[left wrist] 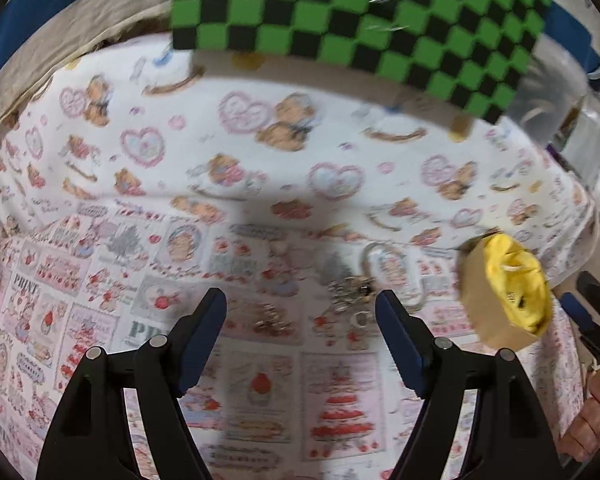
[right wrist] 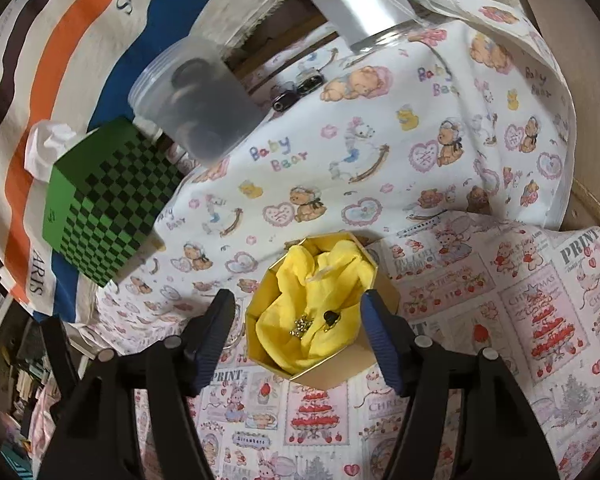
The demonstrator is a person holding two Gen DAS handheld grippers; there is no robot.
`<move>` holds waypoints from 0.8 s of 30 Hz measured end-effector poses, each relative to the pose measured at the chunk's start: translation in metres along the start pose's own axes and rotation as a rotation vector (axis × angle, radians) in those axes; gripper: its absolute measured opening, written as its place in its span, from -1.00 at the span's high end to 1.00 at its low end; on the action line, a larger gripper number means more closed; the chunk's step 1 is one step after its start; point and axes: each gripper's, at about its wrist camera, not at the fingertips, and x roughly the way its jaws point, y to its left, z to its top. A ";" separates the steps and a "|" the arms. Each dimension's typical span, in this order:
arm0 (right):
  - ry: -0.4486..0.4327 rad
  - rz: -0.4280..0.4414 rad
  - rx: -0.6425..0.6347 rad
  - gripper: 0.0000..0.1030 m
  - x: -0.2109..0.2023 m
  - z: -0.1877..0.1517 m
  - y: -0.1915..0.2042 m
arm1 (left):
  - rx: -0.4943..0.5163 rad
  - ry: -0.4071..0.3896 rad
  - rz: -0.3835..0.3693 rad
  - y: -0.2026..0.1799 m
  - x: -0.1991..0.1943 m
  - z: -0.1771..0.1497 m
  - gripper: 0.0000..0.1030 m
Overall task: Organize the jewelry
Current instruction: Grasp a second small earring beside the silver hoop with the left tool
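Left gripper [left wrist: 300,312] and right gripper [right wrist: 298,320] both gape, empty. Silver jewelry [left wrist: 350,286] lies centre frame on cloth; hexagonal box [right wrist: 384,280] centre. Advise descending squarely, pinching low.

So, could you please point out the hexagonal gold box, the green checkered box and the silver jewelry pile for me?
hexagonal gold box [right wrist: 342,376]: right wrist view, on its near outer wall.
green checkered box [right wrist: 108,208]: right wrist view, on its checkered side.
silver jewelry pile [left wrist: 350,288]: left wrist view, on the cluster's middle.
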 end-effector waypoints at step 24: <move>0.015 -0.069 -0.066 -0.25 0.006 -0.006 0.008 | 0.049 0.043 0.113 -0.015 0.039 -0.010 0.75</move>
